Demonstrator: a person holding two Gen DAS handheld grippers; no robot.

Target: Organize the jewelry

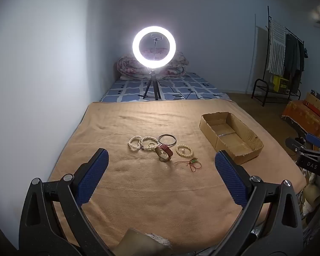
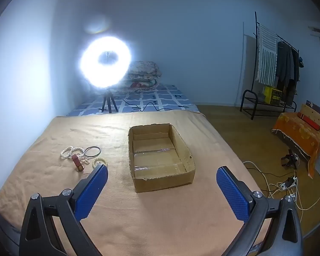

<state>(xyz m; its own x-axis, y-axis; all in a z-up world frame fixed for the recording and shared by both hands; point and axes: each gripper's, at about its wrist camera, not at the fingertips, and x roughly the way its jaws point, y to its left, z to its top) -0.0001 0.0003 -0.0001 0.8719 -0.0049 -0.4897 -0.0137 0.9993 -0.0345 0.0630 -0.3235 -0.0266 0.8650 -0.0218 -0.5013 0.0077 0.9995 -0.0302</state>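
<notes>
Left wrist view shows your left gripper [image 1: 161, 166] spread wide with nothing between its blue pads, hovering over the tan blanket [image 1: 138, 192]. The jewelry lies just beyond the fingertips: a tangle of pearl bracelets [image 1: 141, 143] at far left, a thin dark bangle [image 1: 167, 139] lying flat just right of them, a red-strapped watch [image 1: 164, 153] on its side with its strap running from far left to near right, a beaded bracelet [image 1: 183, 151] to its right, and a red cord [image 1: 192, 163] nearest you. The cardboard box [image 1: 248, 137] sits open-topped to the right, its long axis running from far left to near right, well apart from the pile.

In the right wrist view your right gripper [image 2: 162, 176] is likewise fully spread and holds nothing; the box lies straight ahead between its fingers, long axis pointing away from you. Nothing stands between the jewelry and the box. Beyond the blanket's far edge, a lit ring light [image 1: 154, 47] stands on its tripod on the blue checked sheet [image 1: 181, 85].
</notes>
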